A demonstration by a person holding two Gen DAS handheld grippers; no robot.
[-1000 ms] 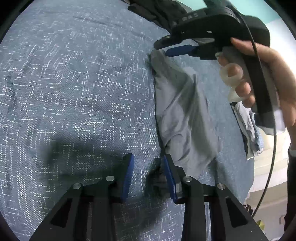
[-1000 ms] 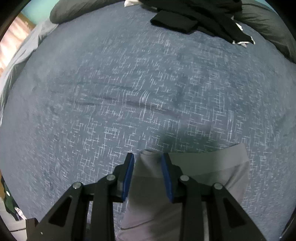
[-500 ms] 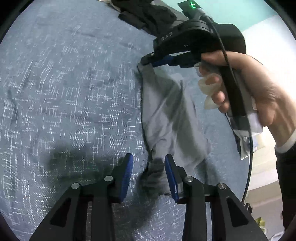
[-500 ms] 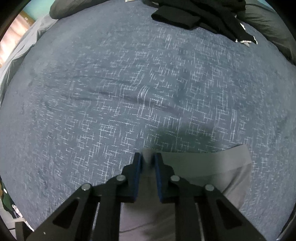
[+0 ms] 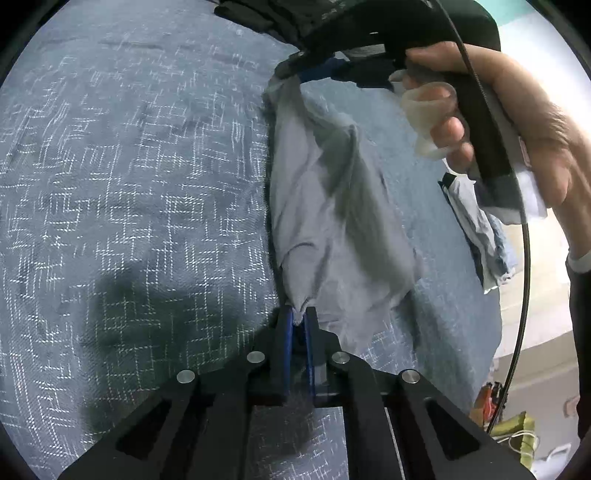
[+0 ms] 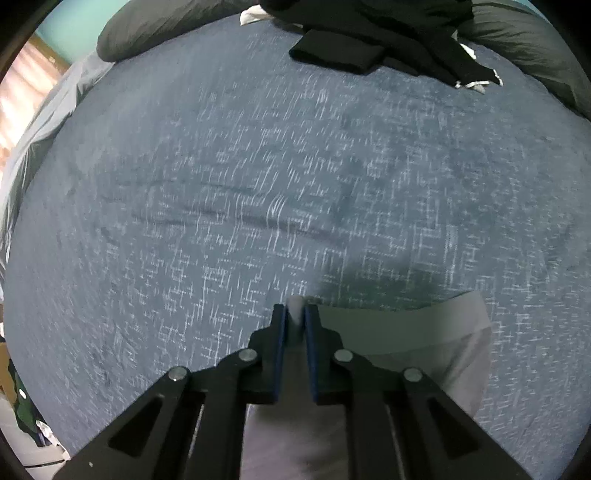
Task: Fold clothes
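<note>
A grey garment [image 5: 332, 206] hangs stretched over the blue patterned bed cover [image 5: 129, 192]. My left gripper [image 5: 298, 314] is shut on its near corner. In the left wrist view my right gripper [image 5: 317, 72], held by a hand [image 5: 517, 122], pinches the far corner at the top. From the right wrist camera, my right gripper [image 6: 295, 314] is shut on a fold of the grey garment [image 6: 424, 332], whose waistband runs off to the right. The cloth sags between both grippers.
Black clothes [image 6: 388, 40] lie heaped at the far side of the bed, flanked by dark pillows [image 6: 159, 26]. A light blue and white pile [image 5: 480, 229] sits at the bed's right edge, with floor clutter [image 5: 517, 424] beyond it.
My left gripper went from open beside the garment to shut on its corner. My right gripper closed on the other corner. The garment has been lifted and pulled taut between them.
</note>
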